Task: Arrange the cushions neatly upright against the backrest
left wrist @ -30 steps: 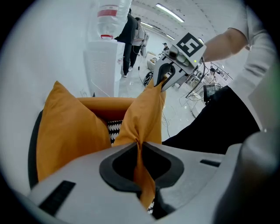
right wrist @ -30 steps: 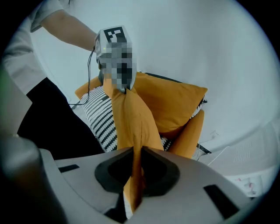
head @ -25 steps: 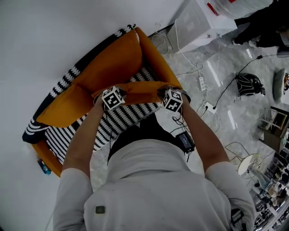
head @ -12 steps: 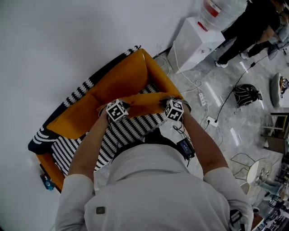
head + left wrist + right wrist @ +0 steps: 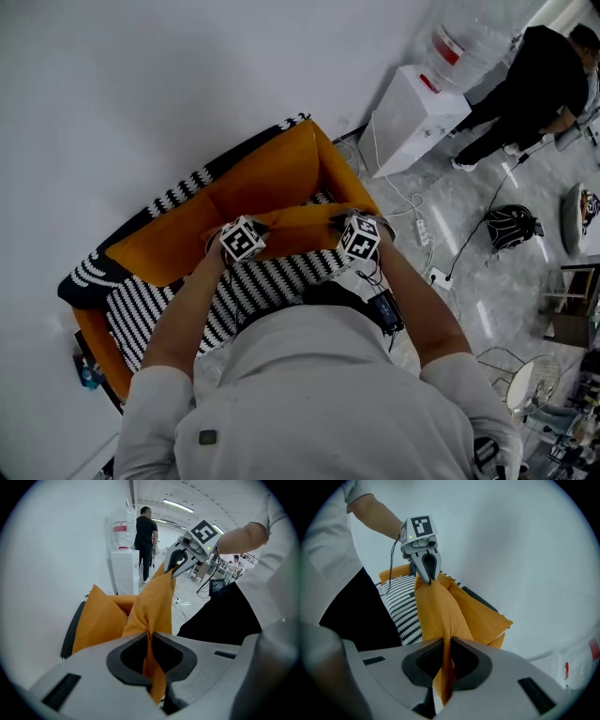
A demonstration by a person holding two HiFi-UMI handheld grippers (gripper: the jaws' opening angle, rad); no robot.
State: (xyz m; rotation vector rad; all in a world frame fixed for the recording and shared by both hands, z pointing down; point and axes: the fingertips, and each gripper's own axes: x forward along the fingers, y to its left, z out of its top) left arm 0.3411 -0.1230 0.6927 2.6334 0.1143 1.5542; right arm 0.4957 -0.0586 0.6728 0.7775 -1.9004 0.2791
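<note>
On the sofa, both grippers hold one orange cushion [image 5: 298, 223] by its upper edge, lifted above the black-and-white striped seat [image 5: 272, 277]. My left gripper [image 5: 251, 229] is shut on the cushion's left corner, and its own view shows the orange fabric [image 5: 152, 602] pinched between the jaws [image 5: 149, 641]. My right gripper [image 5: 343, 223] is shut on the right corner, with fabric [image 5: 440, 611] clamped in its jaws [image 5: 446, 651]. Two more orange cushions [image 5: 267, 173] [image 5: 159, 246] lean against the backrest behind the held one.
The sofa stands against a white wall [image 5: 141, 84]. To its right are a white water dispenser [image 5: 412, 117], a power strip [image 5: 419, 228] with cables and a black object [image 5: 511, 225] on the grey floor. A person in black [image 5: 534, 84] stands further off.
Both grippers have risen together with the orange cushion, lifting it off the striped seat toward the backrest. The jaws have stayed clamped.
</note>
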